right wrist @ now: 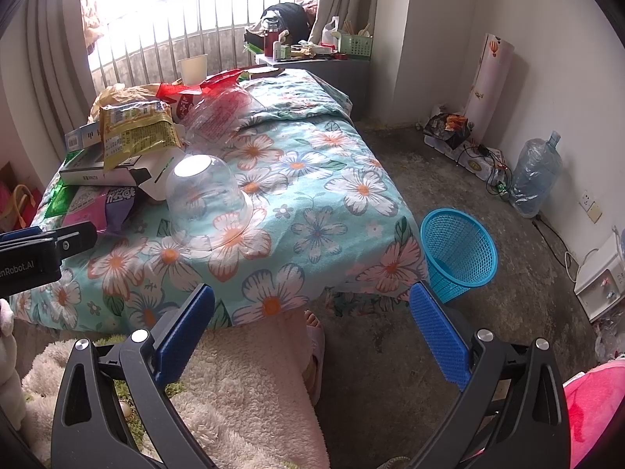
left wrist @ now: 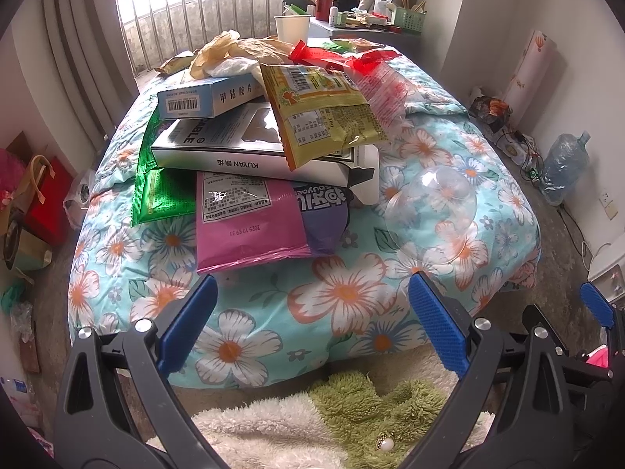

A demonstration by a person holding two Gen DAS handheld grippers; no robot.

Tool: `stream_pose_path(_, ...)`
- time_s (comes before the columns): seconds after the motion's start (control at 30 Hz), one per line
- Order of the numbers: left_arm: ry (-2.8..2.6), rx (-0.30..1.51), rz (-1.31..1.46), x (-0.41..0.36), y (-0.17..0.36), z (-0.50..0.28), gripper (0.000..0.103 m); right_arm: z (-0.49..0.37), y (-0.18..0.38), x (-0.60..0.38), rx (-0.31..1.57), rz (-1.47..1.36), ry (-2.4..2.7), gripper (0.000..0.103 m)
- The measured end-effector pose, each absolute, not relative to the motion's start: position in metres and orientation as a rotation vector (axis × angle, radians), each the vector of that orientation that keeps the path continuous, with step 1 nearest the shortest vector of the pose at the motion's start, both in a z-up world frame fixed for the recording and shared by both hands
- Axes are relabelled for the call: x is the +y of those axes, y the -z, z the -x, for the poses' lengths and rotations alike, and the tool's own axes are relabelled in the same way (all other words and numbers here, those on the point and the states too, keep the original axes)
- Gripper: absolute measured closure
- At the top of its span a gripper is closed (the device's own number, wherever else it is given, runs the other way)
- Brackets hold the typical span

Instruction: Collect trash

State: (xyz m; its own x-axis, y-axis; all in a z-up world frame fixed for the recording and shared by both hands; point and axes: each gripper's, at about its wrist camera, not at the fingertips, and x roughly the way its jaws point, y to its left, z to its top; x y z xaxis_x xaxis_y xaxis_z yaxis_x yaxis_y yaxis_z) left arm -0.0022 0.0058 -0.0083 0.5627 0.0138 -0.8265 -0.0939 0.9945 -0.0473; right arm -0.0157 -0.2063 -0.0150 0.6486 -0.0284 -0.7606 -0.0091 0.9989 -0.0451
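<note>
A heap of trash lies on a floral quilt (left wrist: 343, 297): a pink snack bag (left wrist: 250, 222), a green bag (left wrist: 164, 191), a white box (left wrist: 250, 152), a blue medicine box (left wrist: 207, 97), a yellow wrapper (left wrist: 324, 113) and a red wrapper (left wrist: 351, 58). A clear plastic dome lid (right wrist: 207, 199) sits upside down by the heap and also shows in the left wrist view (left wrist: 433, 211). A blue mesh bin (right wrist: 457, 254) stands on the floor right of the quilt. My left gripper (left wrist: 312, 320) is open and empty in front of the heap. My right gripper (right wrist: 312, 332) is open and empty.
A paper cup (left wrist: 291, 27) stands behind the heap. A cluttered side table (right wrist: 324, 58) is at the back. A water jug (right wrist: 535, 172), cables and a paper roll (right wrist: 488, 78) line the right wall. Gift bags (left wrist: 39, 195) sit on the left floor. A person's leg and slipper (right wrist: 312, 348) are below.
</note>
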Motion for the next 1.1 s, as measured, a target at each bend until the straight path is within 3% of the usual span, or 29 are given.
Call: stream_pose_path(1.1, -0.07, 0.979, 0.087, 0.0084, 0.009, 0.002, 0.009, 0.0154, 0.015, -0.207, 0.868, 0.037, 0.006, 0.006)
